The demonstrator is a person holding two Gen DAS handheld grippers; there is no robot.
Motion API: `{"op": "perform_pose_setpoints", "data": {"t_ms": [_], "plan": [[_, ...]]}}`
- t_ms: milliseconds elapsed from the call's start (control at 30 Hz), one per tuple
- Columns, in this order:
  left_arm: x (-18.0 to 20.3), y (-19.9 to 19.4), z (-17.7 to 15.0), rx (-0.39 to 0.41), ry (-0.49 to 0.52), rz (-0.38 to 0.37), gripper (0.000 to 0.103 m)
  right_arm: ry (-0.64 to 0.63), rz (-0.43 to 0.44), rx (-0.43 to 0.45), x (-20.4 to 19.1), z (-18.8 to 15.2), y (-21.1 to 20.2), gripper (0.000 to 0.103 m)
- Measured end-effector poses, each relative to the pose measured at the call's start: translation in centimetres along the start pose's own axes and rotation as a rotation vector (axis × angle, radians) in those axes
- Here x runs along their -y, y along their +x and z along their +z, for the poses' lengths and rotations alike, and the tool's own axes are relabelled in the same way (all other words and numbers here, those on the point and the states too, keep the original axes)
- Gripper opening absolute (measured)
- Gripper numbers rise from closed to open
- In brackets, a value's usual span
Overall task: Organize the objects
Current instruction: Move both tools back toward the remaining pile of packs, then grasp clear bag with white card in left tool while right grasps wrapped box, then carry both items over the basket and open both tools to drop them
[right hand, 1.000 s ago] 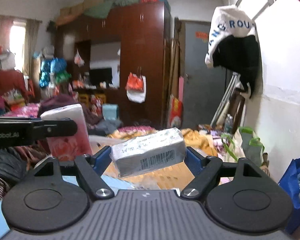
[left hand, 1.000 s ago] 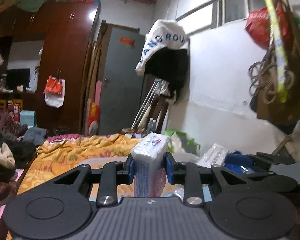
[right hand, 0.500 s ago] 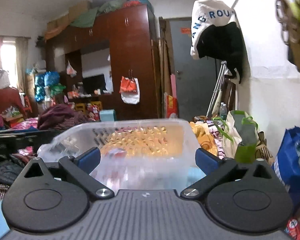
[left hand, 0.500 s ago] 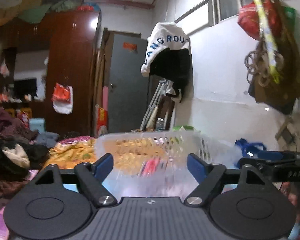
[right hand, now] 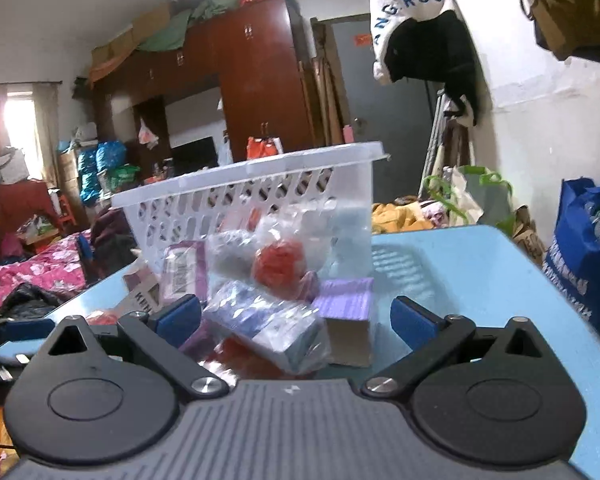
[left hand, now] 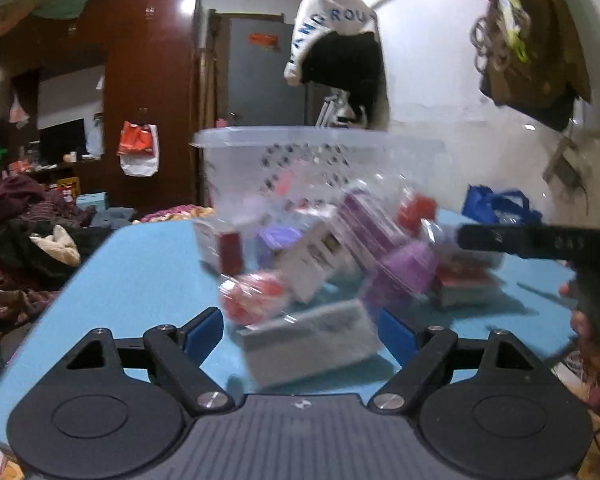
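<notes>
Packets and small boxes lie heaped on the blue table (left hand: 148,264), against the clear perforated basket (left hand: 260,160) at its far side — a grey-white packet (left hand: 312,344) nearest the left gripper (left hand: 300,334), whose blue pads stand spread with nothing pinched; that packet lies between and just ahead of them, blurred, and contact cannot be told. The right gripper (right hand: 296,316) is spread wide and holds nothing, with a clear-wrapped purple pack (right hand: 268,324) lying in the gap between its pads. Only the left view shows the right gripper's black body (left hand: 540,240) and a fingertip beside it — only the right view shows the blue bag (right hand: 584,256) beyond the table edge
</notes>
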State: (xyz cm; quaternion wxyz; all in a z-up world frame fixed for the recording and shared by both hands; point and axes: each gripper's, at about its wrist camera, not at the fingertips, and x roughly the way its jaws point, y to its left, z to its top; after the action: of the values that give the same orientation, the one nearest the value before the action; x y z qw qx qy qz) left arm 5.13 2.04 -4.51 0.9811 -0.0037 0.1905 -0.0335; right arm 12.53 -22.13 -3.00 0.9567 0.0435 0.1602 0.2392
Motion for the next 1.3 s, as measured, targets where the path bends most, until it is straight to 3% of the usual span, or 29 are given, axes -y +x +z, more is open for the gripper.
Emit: {"op": "perform_pose_setpoints", "data": {"t_ms": [267, 433, 667, 867, 933, 1000, 1067, 1300], "plan": [[0.6, 1.8, -1.4, -0.029, -0.016, 0.009, 0.087, -0.053, 0.024, -0.012, -1.9, -1.1, 0.5, 0.1], [1.0, 1.8, -1.6, -0.023, 0.009, 0.014, 0.087, -0.091, -0.006, -0.029, -2.1, -1.3, 1.0, 0.08], [0.1, 0.7, -1.8, -0.006, 0.012, -0.027, 0.087, -0.119, 0.0, -0.044, -1.7, -1.6, 0.7, 0.068], [0.6, -0.7, -2.6, 0.004, 0.086, -0.015, 0.087, -0.144, 0.005, -0.046, -1.5, -1.6, 0.2, 0.055], [0.8, -1.0, -2.6, 0.012, 0.102, -0.005, 0.078, -0.153, 0.009, -0.035, -1.6, -1.6, -0.2, 0.052], [1.2, -1.1, -2.6, 0.02, 0.131, -0.014, 0.053, -0.178, 0.006, -0.031, -1.8, -1.7, -0.6, 0.051], [1.2, -1.1, -2.6, 0.018, 0.143, -0.032, 0.039, -0.184, 0.0, -0.014, -2.0, -1.4, -0.9, 0.051], [0.4, -1.2, -2.2, 0.049, 0.12, -0.047, 0.038, -0.157, 0.006, 0.021, -1.4, -0.7, -1.5, 0.05]]}}
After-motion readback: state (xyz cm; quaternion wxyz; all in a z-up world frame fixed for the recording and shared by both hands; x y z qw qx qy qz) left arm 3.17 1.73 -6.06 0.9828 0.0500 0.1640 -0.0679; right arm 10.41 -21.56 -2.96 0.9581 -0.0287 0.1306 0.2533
